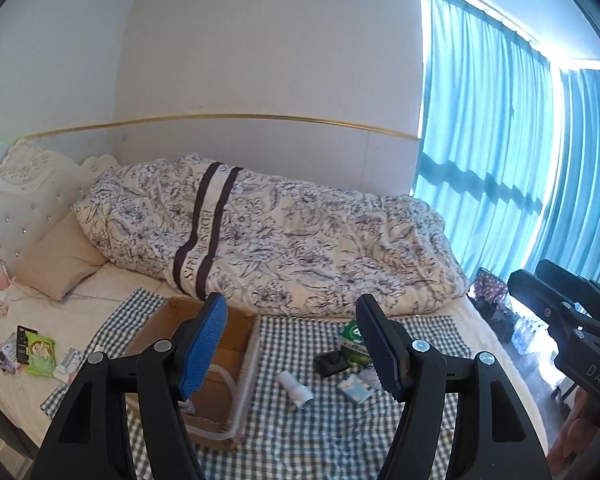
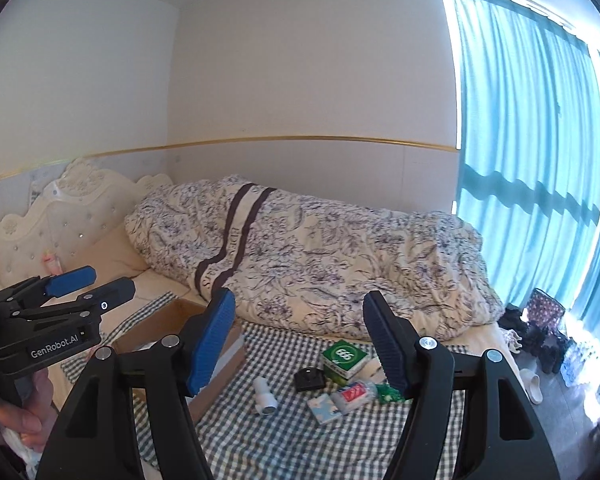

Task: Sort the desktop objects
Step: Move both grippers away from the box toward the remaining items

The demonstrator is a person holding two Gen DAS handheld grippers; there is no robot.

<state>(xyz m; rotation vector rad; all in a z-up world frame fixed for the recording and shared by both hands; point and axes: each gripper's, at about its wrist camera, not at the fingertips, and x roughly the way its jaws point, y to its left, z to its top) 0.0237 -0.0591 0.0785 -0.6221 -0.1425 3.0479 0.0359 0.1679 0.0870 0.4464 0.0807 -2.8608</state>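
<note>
Currently I hold both the left gripper (image 1: 290,344) and right gripper (image 2: 300,340) with jaws wide, empty, above the checked cloth (image 1: 320,432), cardboard box (image 1: 236,332) at nine o'clock.

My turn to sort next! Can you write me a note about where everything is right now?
Left hand-held gripper: open, empty, above the checked cloth.
Right hand-held gripper: open, empty too.
Cardboard box: on the cloth's left; something white lies inside, hard to identify.
Still loose on the cloth: white bottle, small black item, green box, tissue packet, red-labelled packet.
Done: unclear.
Left: pick up the loose things and sort them.
</note>
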